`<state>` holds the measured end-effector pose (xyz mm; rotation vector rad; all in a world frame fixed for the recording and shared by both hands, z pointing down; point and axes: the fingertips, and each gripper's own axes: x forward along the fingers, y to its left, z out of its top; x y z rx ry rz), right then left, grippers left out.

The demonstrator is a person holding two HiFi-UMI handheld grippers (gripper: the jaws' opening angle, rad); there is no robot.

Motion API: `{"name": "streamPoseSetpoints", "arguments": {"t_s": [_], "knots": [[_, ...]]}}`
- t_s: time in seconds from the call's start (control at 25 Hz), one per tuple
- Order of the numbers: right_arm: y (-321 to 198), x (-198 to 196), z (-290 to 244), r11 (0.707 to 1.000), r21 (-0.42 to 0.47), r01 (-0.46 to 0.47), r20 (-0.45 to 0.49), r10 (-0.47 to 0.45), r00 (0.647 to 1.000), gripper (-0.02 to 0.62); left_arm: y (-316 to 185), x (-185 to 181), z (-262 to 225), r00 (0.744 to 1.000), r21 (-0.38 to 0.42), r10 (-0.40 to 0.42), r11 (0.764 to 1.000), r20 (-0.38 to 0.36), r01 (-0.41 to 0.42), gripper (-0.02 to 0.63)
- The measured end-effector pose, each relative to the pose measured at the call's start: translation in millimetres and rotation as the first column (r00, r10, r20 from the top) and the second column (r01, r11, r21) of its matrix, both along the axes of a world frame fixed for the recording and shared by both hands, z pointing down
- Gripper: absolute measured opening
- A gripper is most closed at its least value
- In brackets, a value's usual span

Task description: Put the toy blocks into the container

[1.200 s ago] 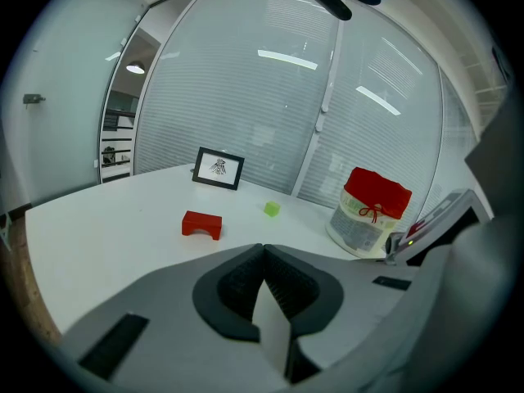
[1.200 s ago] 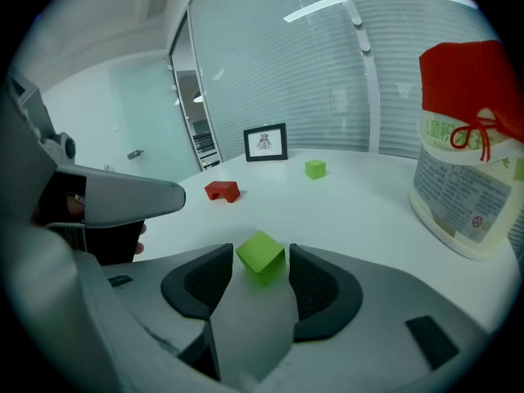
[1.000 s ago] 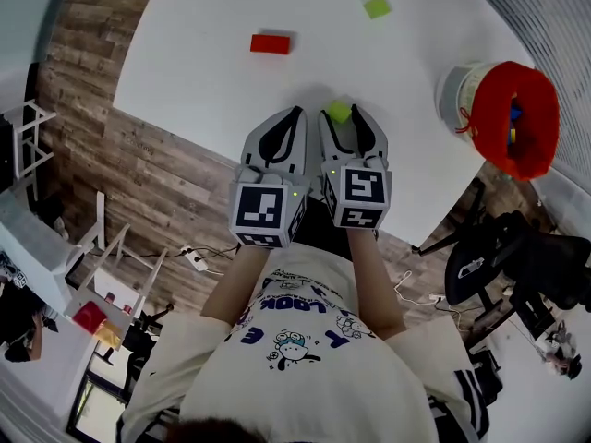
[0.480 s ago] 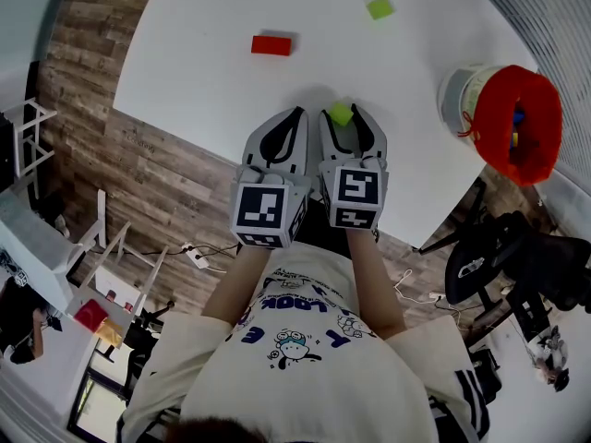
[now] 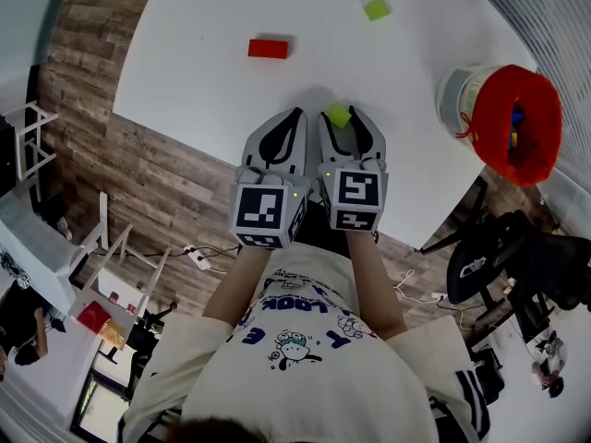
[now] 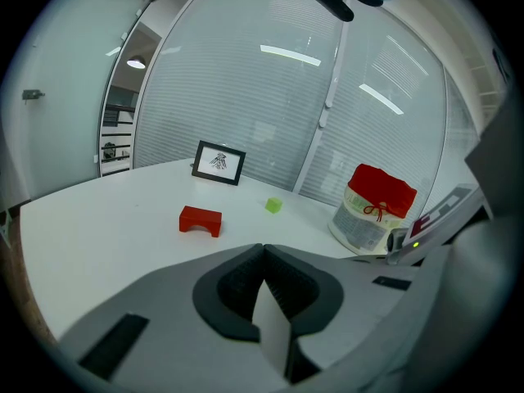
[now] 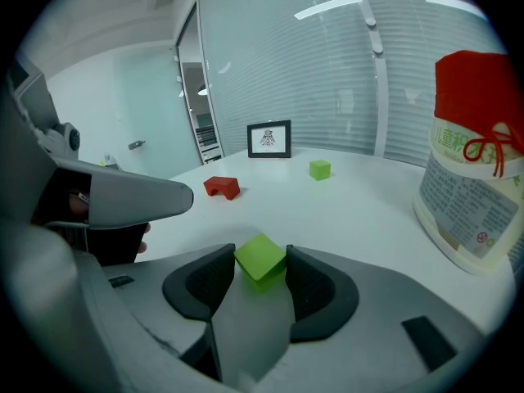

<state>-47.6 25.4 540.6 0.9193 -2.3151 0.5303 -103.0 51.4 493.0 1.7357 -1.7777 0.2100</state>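
A small green cube (image 5: 340, 115) (image 7: 260, 256) rests on the white table between my right gripper's (image 5: 342, 111) (image 7: 260, 262) jaws, which have just been closing. Both pads now touch its sides. My left gripper (image 5: 296, 112) (image 6: 263, 249) lies beside it on the left, shut and empty. A red arch block (image 5: 269, 48) (image 6: 201, 219) (image 7: 222, 187) sits farther out to the left. A second green cube (image 5: 376, 8) (image 6: 273, 206) (image 7: 320, 169) lies at the far side. The container (image 5: 512, 118) (image 6: 372, 211) (image 7: 475, 195), a white bucket with a red cloth rim, stands to the right.
A small framed picture (image 6: 219, 162) (image 7: 269, 138) stands at the table's far edge. The round table's (image 5: 203, 63) near edge runs just under both grippers. A black office chair (image 5: 503, 266) is beyond the table's right edge, below the bucket.
The right jaws have narrowed around the green cube. Both hands have stayed where they were.
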Motion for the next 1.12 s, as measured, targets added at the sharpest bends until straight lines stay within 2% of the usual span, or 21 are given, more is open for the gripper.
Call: {"name": "streamPoseSetpoints", "arguments": {"t_s": [0.2,0.56,0.88,1.12], "knots": [[-3,7,-1,0.999,-0.026,-0.032,0.029,0.032,0.999,0.192,-4,3,-4,1.0,0.008,0.014,1.0,0.003,-0.014,0.031],[-12,15,-24,0.997,-0.003,-0.082,0.073,0.082,0.994,0.192,-16,13,-18,0.998,0.036,0.061,0.997,0.018,-0.062,0.032],[-26,32,-59,0.985,0.056,-0.162,0.128,0.154,0.98,0.192,-27,29,-37,0.991,0.073,0.13,0.988,0.043,-0.133,0.031],[-38,50,-85,0.967,0.105,-0.231,0.167,0.212,0.963,0.192,-43,46,-60,0.981,0.129,0.182,0.973,0.067,-0.19,0.031]]}}
